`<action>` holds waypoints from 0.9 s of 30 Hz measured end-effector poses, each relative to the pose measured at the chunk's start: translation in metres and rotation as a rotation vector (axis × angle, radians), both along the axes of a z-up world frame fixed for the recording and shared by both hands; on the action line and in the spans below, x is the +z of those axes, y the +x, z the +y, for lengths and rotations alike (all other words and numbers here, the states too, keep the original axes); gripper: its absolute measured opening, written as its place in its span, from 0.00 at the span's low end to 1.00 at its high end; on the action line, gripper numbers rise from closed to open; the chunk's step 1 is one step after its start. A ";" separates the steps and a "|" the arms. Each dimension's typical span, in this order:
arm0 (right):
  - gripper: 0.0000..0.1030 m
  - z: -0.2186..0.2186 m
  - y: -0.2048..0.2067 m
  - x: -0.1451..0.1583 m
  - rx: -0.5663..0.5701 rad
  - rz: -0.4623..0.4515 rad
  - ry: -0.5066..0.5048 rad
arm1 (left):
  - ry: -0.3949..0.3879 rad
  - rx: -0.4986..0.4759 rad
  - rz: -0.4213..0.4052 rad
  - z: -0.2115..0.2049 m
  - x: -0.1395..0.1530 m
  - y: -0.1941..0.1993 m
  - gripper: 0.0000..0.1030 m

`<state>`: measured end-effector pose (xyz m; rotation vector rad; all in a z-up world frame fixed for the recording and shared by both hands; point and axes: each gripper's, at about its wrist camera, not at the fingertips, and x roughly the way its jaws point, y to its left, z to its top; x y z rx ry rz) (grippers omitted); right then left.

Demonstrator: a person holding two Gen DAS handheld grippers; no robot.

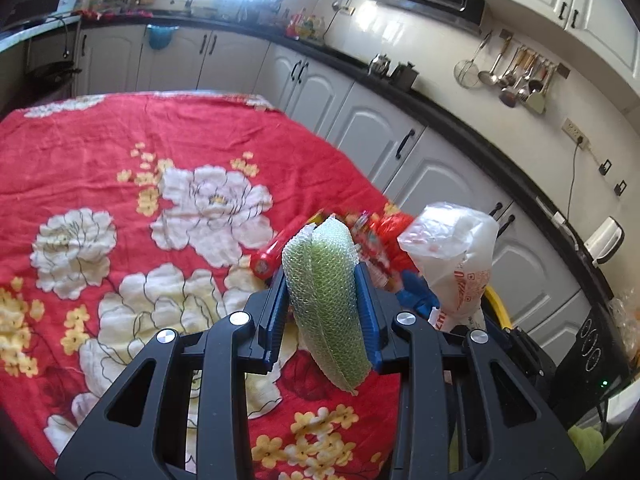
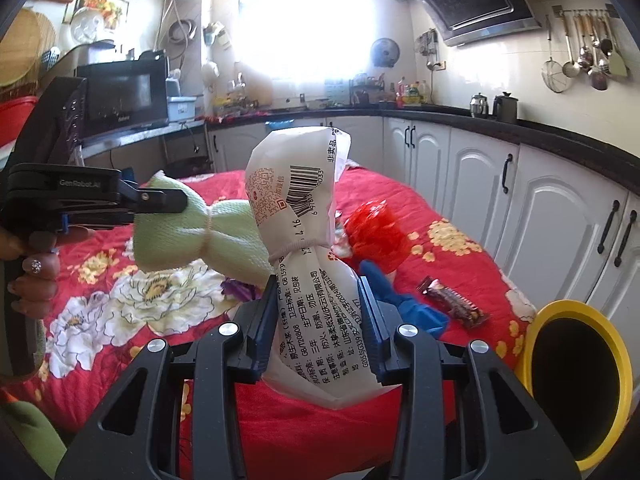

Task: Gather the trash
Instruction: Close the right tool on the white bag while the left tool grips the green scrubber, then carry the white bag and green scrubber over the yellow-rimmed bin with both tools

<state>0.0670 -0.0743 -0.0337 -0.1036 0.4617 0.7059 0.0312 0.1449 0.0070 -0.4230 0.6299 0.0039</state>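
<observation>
while left gripper [image 1: 322, 300] jaws clamp green mesh wad [image 1: 324, 288], right gripper [image 2: 320, 320] jaws clamp white bag [image 2: 308, 280].

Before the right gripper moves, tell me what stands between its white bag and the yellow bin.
Nothing visible does. The right gripper holds the white bag above the red cloth, and the yellow bin gapes open to its right. The brown wrapper lies flat, farther back.

One green foam net bundle [image 2: 180, 232], one white plastic bag [image 2: 304, 248], one brown snack wrapper [image 2: 452, 304], one yellow-rimmed bin [image 2: 576, 384].
</observation>
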 end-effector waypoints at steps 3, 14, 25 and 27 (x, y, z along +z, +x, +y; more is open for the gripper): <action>0.35 -0.011 -0.001 0.005 -0.025 -0.012 0.015 | 0.009 -0.004 -0.025 -0.004 0.007 0.000 0.24; 0.35 -0.040 0.008 0.017 -0.121 -0.025 0.033 | 0.023 -0.084 -0.062 -0.042 0.020 0.013 0.24; 0.35 -0.078 0.018 0.020 -0.214 -0.017 0.052 | 0.050 -0.171 -0.058 -0.087 0.016 0.035 0.24; 0.35 -0.084 0.021 0.021 -0.230 -0.016 0.058 | 0.057 -0.190 -0.058 -0.096 0.015 0.039 0.24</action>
